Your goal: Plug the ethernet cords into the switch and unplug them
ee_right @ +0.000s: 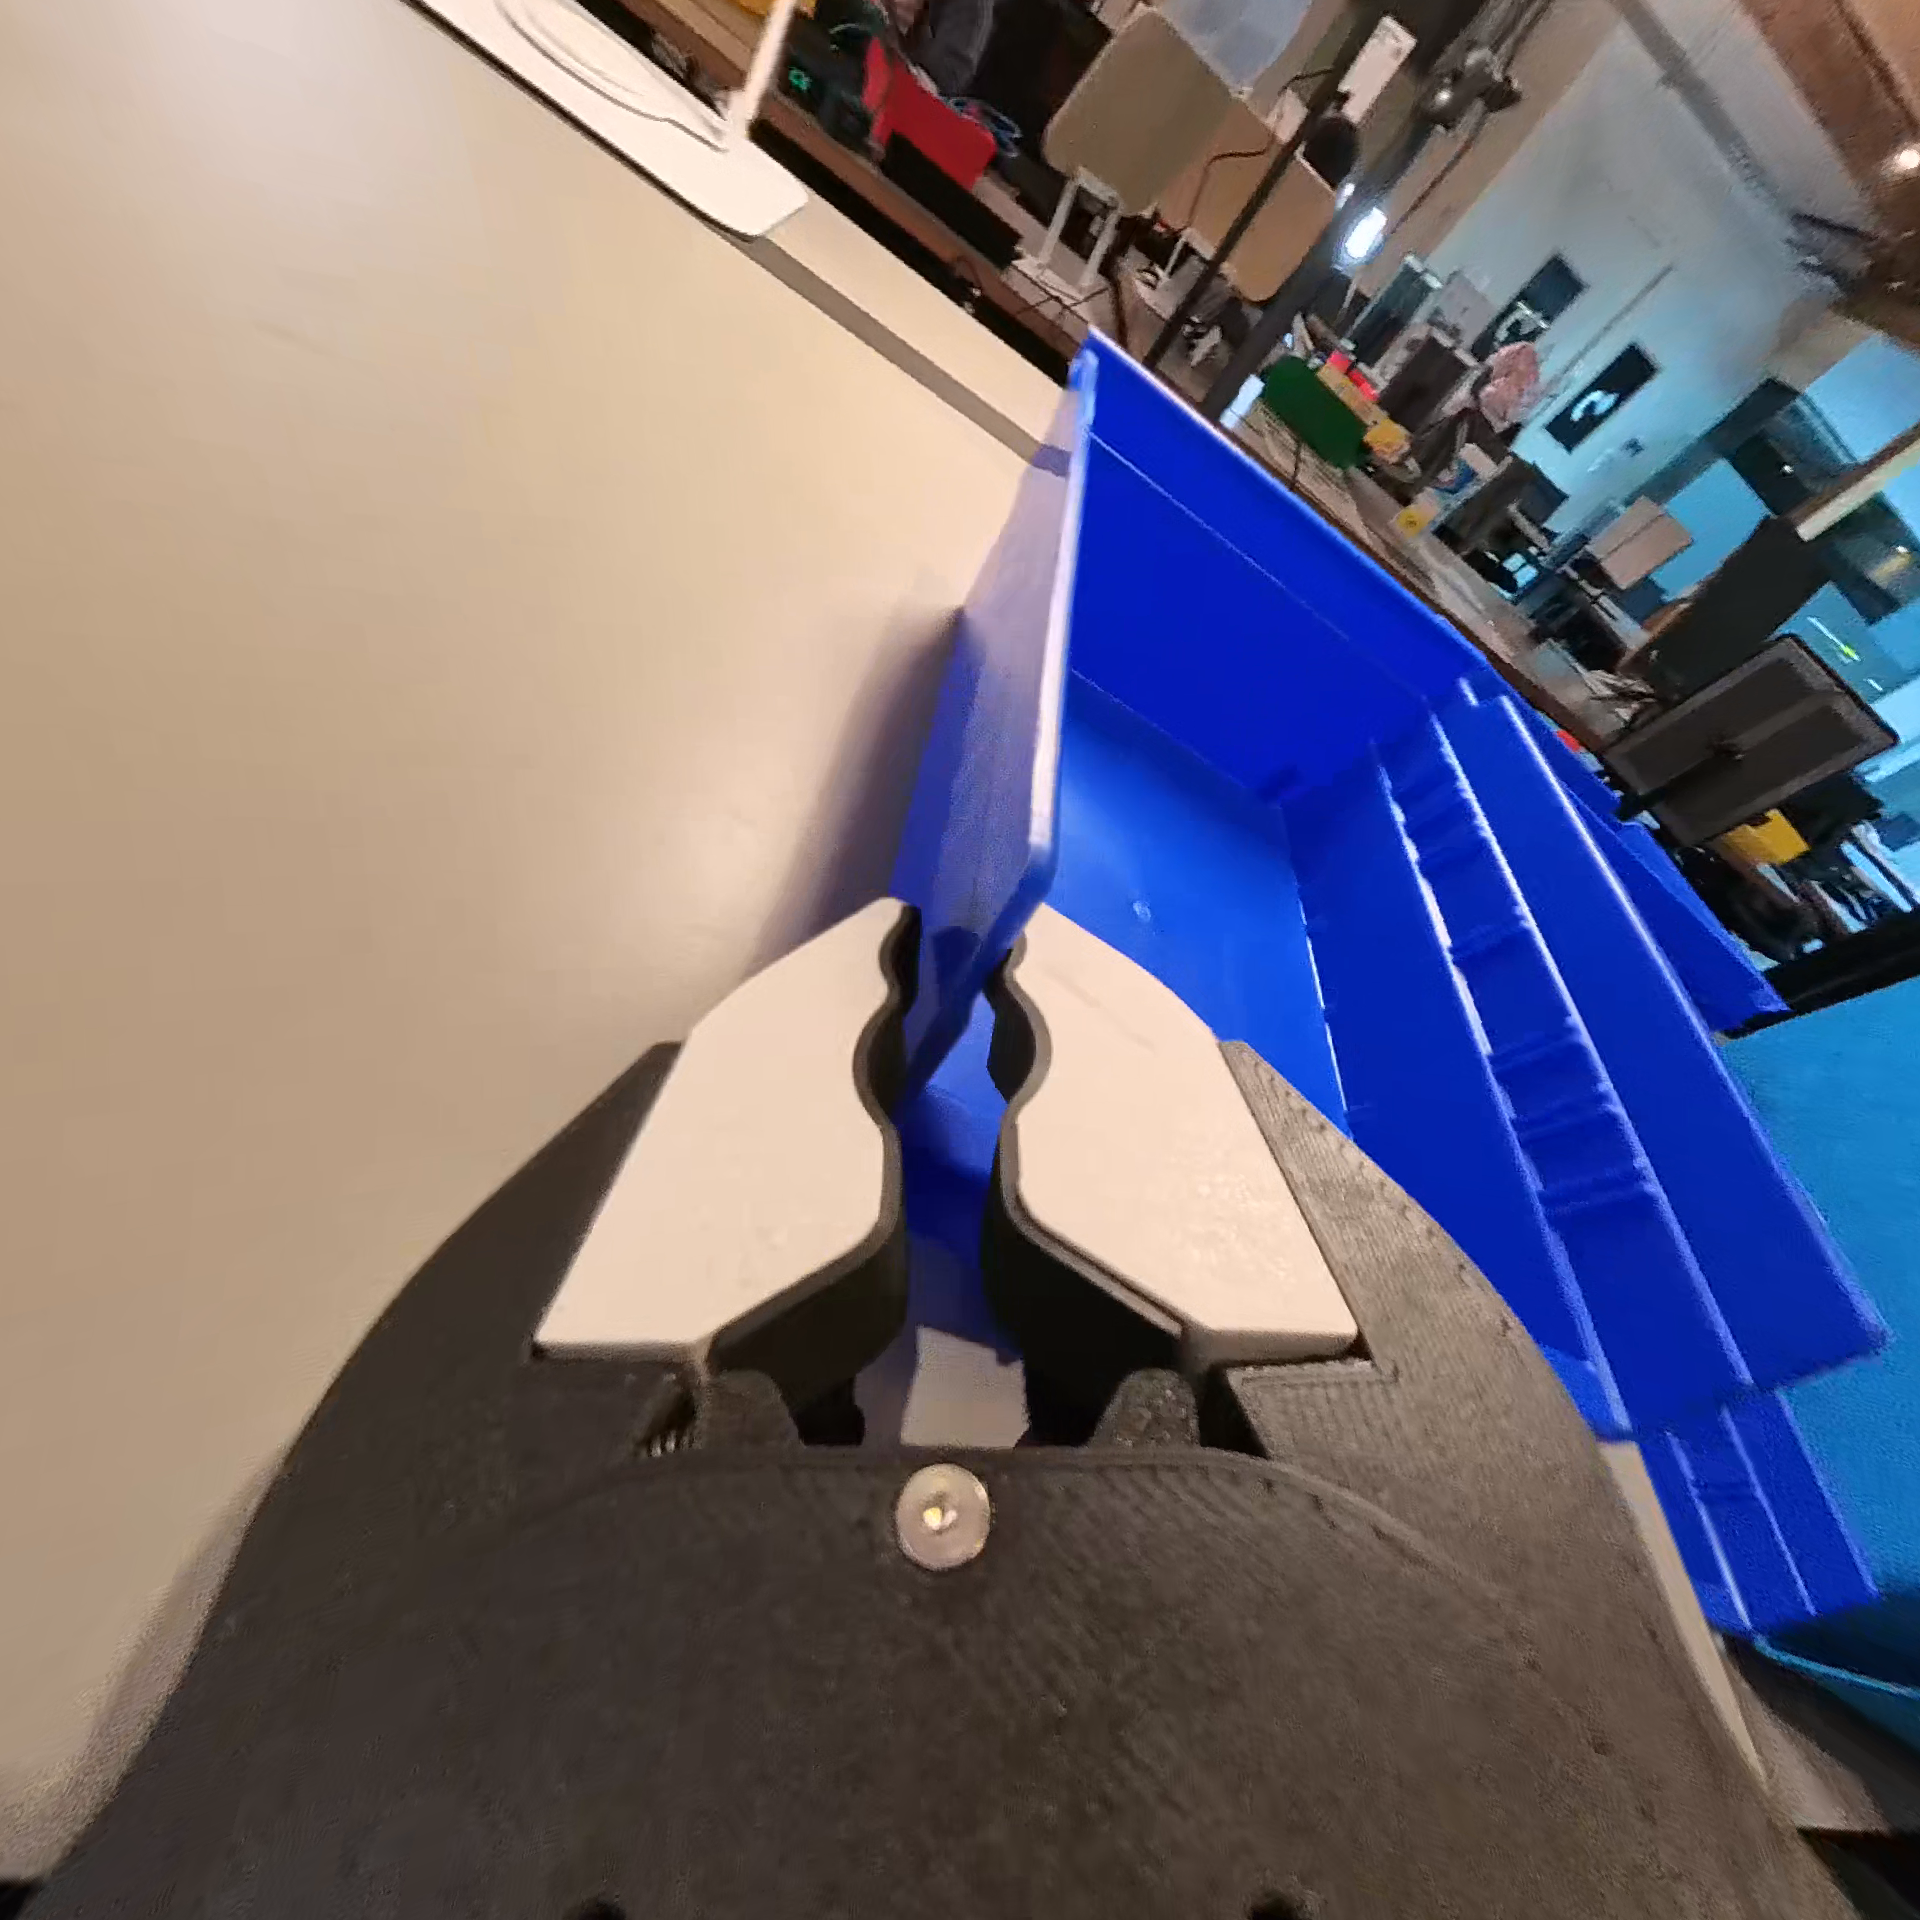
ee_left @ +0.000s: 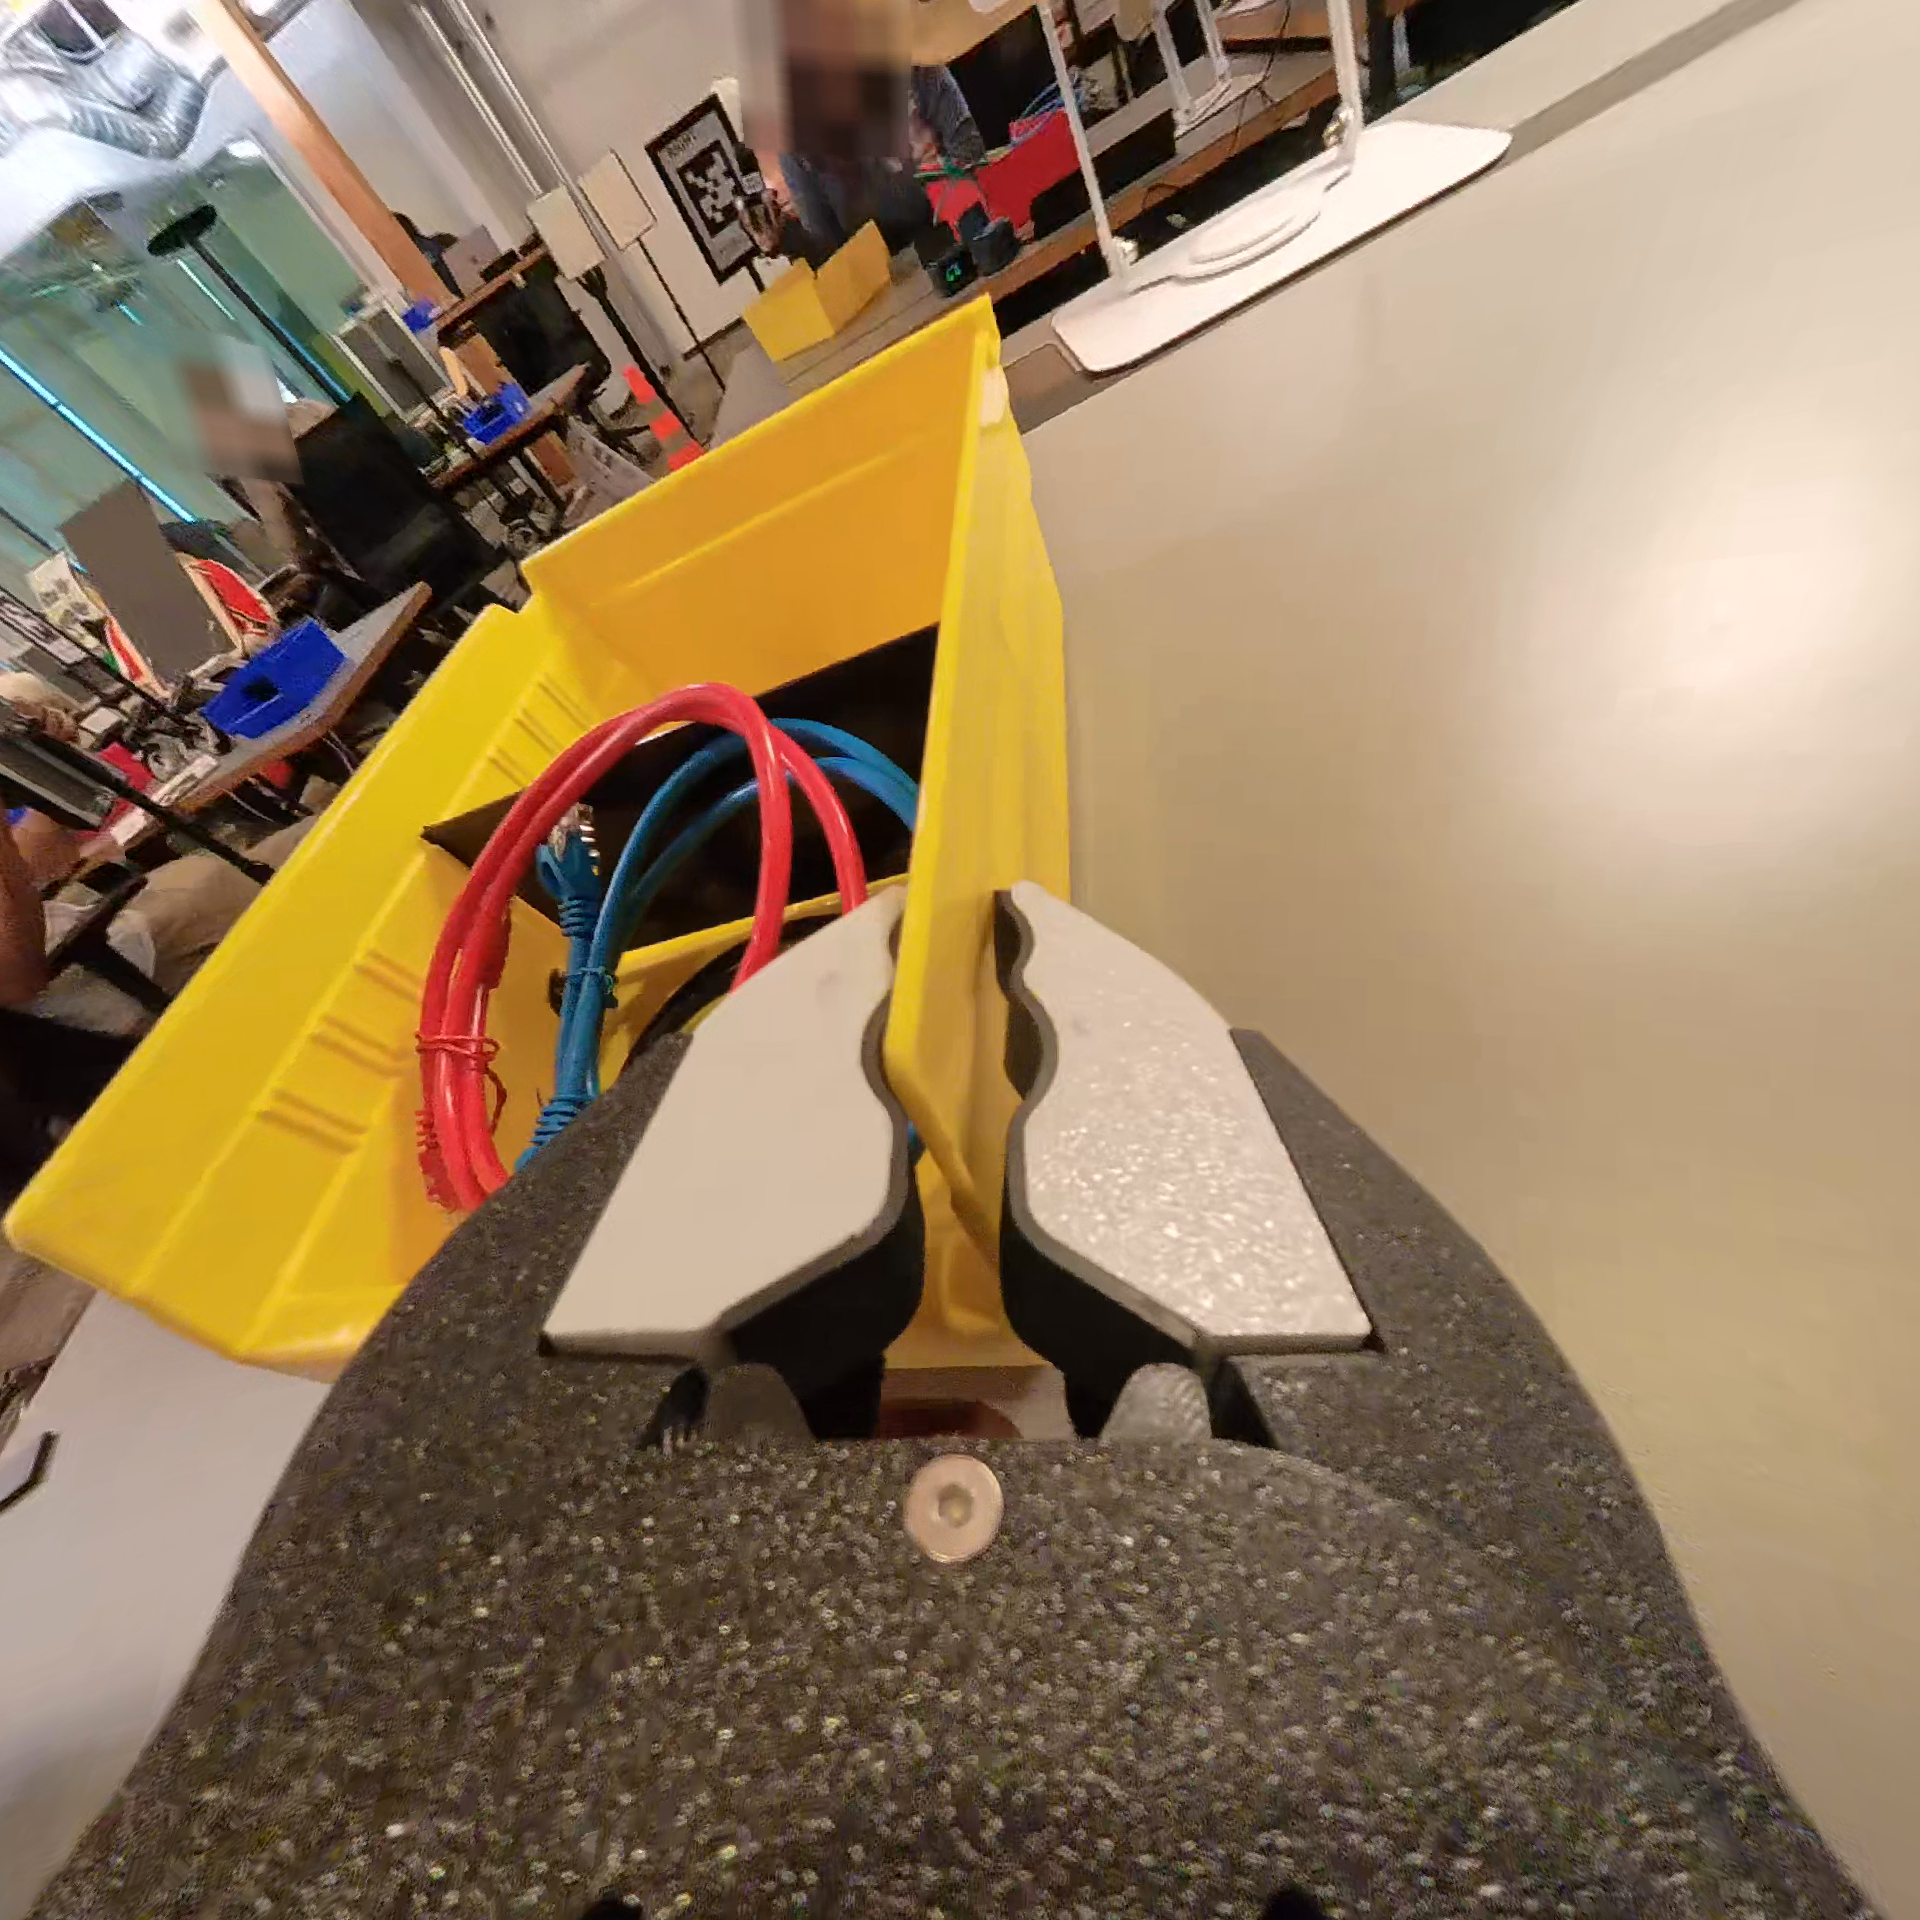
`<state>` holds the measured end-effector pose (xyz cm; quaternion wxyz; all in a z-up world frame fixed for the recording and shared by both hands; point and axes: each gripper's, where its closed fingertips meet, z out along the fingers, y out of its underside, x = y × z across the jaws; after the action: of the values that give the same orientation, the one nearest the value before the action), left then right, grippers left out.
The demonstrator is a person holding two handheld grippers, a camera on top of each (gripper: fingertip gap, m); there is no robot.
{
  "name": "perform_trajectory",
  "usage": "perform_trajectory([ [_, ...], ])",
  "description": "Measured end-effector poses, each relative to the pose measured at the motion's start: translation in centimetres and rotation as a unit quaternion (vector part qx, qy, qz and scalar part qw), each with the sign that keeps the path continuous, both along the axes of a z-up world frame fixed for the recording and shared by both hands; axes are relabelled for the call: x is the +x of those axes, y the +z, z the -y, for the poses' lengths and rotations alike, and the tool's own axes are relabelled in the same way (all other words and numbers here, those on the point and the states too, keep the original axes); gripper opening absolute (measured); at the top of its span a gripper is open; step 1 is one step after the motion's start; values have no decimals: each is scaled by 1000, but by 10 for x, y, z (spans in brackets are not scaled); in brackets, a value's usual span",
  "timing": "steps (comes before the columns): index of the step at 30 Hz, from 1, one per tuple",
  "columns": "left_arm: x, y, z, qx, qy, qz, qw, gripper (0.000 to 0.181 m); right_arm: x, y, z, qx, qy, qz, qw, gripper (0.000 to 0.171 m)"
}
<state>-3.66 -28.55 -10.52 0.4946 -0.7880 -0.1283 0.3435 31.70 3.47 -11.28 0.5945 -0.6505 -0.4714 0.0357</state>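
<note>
Now, my left gripper [ee_left: 945, 940]: jaws clenched on the side wall of the yellow bin [ee_left: 790, 561].
My right gripper [ee_right: 961, 951]: jaws clenched on the side wall of the blue bin [ee_right: 1226, 592].
Cords: red cord [ee_left: 457, 1060] and blue cord [ee_left: 582, 997], coiled inside the yellow bin.
Table [ee_left: 1507, 831]: carries both bins.
</note>
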Motion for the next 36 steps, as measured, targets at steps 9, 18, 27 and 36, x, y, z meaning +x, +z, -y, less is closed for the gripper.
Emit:
perform_trajectory([
  [9, -34, 1, 27, -4, 42, 13, 999, 6, 24, 0, -38, -5, -24, 3, 1000, 9],
  [18, -120, -2, 59, -15, 73, 54, 996, 6, 32, -1, -88, -24, -36, 14, 999, 9],
  [27, -158, -2, 73, -10, 63, 48, 997, 6, 38, 0, -98, -24, -29, 9, 999, 9],
  [36, -158, 5, 78, 4, 35, 52, 998, 15, 43, -1, -103, -24, -32, 15, 999, 11],
])
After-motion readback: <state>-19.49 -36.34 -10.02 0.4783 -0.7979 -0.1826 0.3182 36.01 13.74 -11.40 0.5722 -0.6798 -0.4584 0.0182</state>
